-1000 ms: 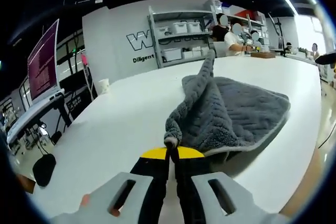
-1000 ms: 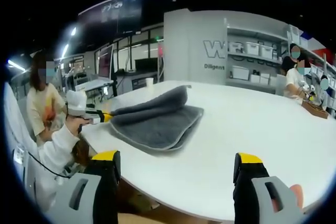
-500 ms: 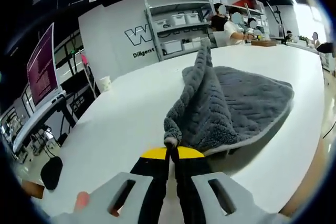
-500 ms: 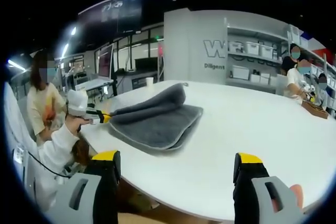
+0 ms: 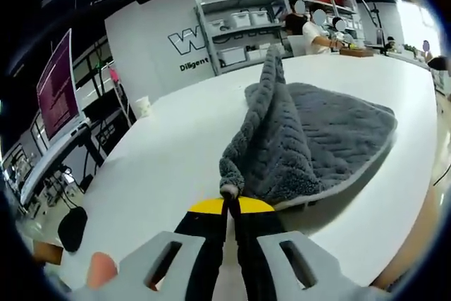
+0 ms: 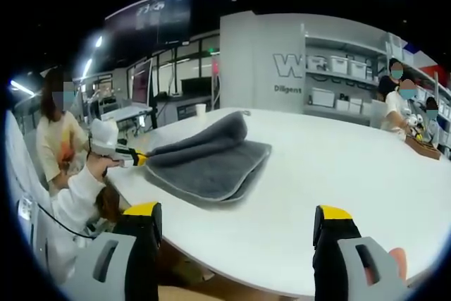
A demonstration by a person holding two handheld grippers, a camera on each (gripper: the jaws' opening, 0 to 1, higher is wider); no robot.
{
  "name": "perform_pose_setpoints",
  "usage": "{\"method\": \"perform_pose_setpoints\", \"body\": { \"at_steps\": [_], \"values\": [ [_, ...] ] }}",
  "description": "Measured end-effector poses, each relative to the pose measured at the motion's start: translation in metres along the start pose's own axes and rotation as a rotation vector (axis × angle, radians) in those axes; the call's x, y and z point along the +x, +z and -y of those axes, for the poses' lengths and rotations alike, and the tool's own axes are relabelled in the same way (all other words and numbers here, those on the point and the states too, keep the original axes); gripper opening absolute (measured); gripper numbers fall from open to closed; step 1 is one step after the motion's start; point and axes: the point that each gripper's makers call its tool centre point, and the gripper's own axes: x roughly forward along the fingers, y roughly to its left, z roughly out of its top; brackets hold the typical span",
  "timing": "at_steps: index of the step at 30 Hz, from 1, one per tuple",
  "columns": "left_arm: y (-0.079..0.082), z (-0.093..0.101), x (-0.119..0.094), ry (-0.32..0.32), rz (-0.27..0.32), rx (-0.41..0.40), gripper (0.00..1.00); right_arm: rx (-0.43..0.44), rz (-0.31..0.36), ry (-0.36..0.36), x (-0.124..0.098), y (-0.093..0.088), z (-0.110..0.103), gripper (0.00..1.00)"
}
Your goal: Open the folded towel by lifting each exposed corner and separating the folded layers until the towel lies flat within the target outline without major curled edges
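My left tool pinched the near corner of the grey towel, raising its top layer in a soft ridge off the white table. It looked plush, limp and light, best gripped at corners. My right tool hung spread, well apart, its view showing the folded layers side-on.

Both grippers have grey slotted bodies, black jaws, yellow tips; the person's sleeve is white.
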Motion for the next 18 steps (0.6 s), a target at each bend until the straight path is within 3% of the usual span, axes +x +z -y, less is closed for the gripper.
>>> {"method": "perform_pose_setpoints", "body": {
  "at_steps": [8,18],
  "values": [
    [0.001,-0.0017,-0.0022,-0.004,0.009,-0.033,0.04,0.0,0.002,0.0,-0.0005,0.0006,0.0001,0.88],
    [-0.0025,0.0027,-0.0018,-0.069,0.018,-0.083,0.1,-0.003,-0.002,0.003,0.0005,-0.0002,-0.0009,0.88]
  ]
}}
